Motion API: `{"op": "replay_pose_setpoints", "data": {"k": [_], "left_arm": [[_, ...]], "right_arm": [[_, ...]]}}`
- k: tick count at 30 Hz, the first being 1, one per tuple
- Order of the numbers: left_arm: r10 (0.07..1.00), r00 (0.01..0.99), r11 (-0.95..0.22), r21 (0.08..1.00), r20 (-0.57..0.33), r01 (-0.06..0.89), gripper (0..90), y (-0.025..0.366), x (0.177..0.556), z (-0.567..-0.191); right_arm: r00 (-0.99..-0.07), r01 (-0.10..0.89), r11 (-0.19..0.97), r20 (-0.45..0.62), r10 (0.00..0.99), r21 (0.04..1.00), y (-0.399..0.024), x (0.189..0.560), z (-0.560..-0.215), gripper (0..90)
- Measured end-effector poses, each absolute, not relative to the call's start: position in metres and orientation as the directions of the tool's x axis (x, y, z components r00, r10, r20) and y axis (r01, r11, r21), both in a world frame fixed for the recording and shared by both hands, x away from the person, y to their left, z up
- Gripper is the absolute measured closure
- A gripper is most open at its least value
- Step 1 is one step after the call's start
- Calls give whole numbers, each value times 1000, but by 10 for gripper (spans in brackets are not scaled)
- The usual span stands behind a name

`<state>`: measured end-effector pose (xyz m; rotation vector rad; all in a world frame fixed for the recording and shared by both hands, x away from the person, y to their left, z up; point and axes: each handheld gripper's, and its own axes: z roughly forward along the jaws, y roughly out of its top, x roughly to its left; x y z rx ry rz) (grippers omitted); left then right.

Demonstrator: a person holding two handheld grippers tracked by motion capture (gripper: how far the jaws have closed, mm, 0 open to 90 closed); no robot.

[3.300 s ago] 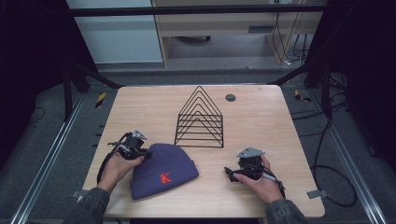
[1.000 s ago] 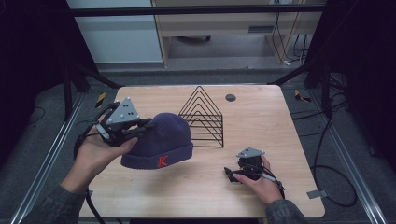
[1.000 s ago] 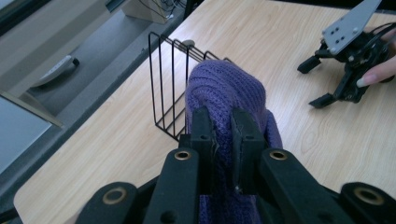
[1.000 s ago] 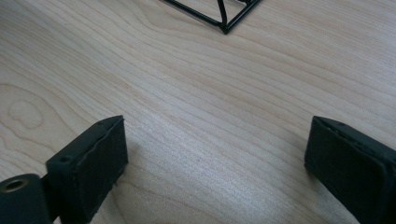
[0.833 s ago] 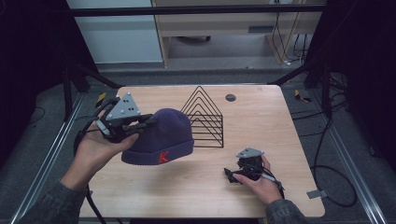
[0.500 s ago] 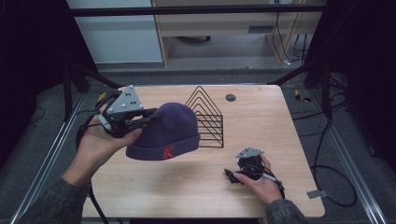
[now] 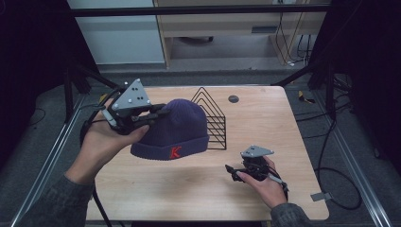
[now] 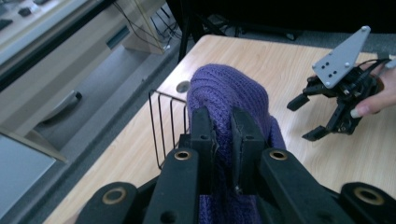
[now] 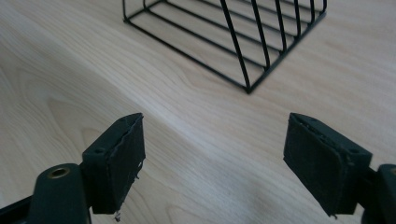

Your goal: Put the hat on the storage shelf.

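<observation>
A purple knit beanie [image 7: 177, 127] with a red K on its cuff hangs above the wooden table [image 7: 189, 189], just in front of the black wire rack [image 7: 215, 118]. My left gripper [image 7: 158, 113] is shut on the beanie's left side; in the left gripper view its jaws pinch the knit fabric [image 8: 229, 93]. My right gripper [image 7: 230, 171] sits low at the table's front right. Its jaws have just been closing a little but stand apart with nothing between them [image 9: 215, 158]. It also shows in the left gripper view [image 8: 306, 119].
The wire rack [image 9: 243, 37] stands at the table's middle back, its near corner ahead of my right jaws. A small dark disc [image 7: 233, 99] lies near the far edge. Bare wood stretches across the front [image 7: 165, 194]. Metal frame rails flank the table.
The left hand has lifted the beanie higher and carried it rightwards, closer to the rack. The right hand stays at about the same spot.
</observation>
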<state>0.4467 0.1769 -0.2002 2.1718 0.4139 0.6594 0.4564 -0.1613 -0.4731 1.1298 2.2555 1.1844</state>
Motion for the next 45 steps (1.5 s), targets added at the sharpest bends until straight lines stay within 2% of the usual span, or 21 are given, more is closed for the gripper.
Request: {"op": "replay_pose_setpoints", "data": {"k": [3, 10, 16, 18, 21, 25, 32, 36, 41, 45], "left_arm": [[482, 810, -626, 778, 334, 52, 811, 172, 446, -192], [464, 814, -629, 777, 348, 26, 811, 159, 448, -183], [452, 832, -610, 792, 323, 24, 811, 150, 456, -183], [444, 845, -593, 805, 299, 27, 810, 147, 457, -184], [440, 841, -603, 798, 313, 18, 810, 143, 454, -183], [438, 842, -607, 794, 314, 20, 810, 142, 456, -184], [421, 851, -602, 798, 314, 3, 810, 140, 457, -184], [404, 863, -588, 809, 305, -10, 809, 137, 461, -183], [424, 855, -570, 822, 299, -5, 808, 136, 469, -180], [443, 844, -562, 827, 302, -1, 807, 138, 476, -177]], "right_arm": [[-634, 459, 322, 51, 772, 828, -158, 453, -461, 230], [-647, 351, 286, 10, 763, 891, -159, 444, -417, 344], [-706, 282, 290, -6, 708, 914, -150, 438, -381, 356], [-732, 270, 284, 4, 682, 920, -146, 437, -371, 389], [-763, 270, 293, 18, 646, 917, -141, 436, -369, 390], [-762, 282, 305, 19, 648, 909, -138, 440, -369, 336], [-772, 292, 303, 37, 635, 907, -144, 454, -357, 325], [-798, 292, 306, 55, 600, 906, -144, 465, -347, 407], [-810, 275, 323, 38, 585, 905, -143, 471, -340, 653], [-799, 254, 324, 9, 601, 911, -148, 475, -330, 709]]}}
